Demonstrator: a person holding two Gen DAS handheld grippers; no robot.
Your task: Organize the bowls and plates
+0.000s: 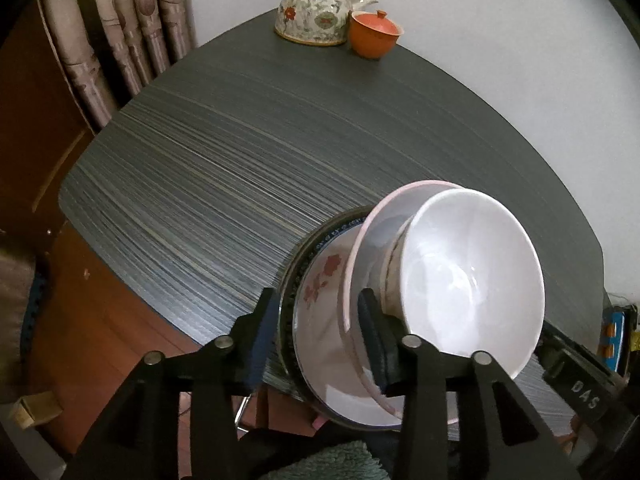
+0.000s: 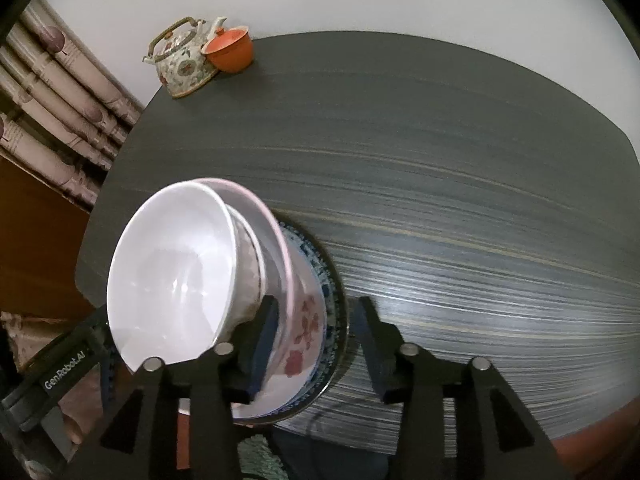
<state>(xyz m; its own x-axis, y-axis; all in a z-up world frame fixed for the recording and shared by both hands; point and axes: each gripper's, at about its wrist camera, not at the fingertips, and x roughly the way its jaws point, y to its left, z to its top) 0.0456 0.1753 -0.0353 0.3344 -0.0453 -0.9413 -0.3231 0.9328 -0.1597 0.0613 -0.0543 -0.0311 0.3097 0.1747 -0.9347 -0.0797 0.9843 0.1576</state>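
Observation:
A stack of dishes is held on edge over the near edge of the dark table [image 1: 248,152]: a white bowl [image 1: 472,276] in a pink-rimmed plate [image 1: 362,240], a flowered plate [image 1: 320,280] and a blue-patterned plate [image 1: 298,264] behind. My left gripper [image 1: 316,324] straddles the stack's rim, one finger each side. The right wrist view shows the same white bowl [image 2: 172,276], pink-rimmed plate [image 2: 268,224], flowered plate [image 2: 304,320] and blue-patterned plate [image 2: 328,280]. My right gripper [image 2: 316,328] straddles the plates too; a gap shows beside its right finger [image 2: 372,332].
A floral teapot [image 1: 316,12] and an orange lidded cup [image 1: 374,34] stand at the table's far corner by the white wall; they also show in the right wrist view, teapot [image 2: 182,62] and cup [image 2: 232,50]. A curtain [image 1: 132,28] hangs at left. Wooden floor lies below.

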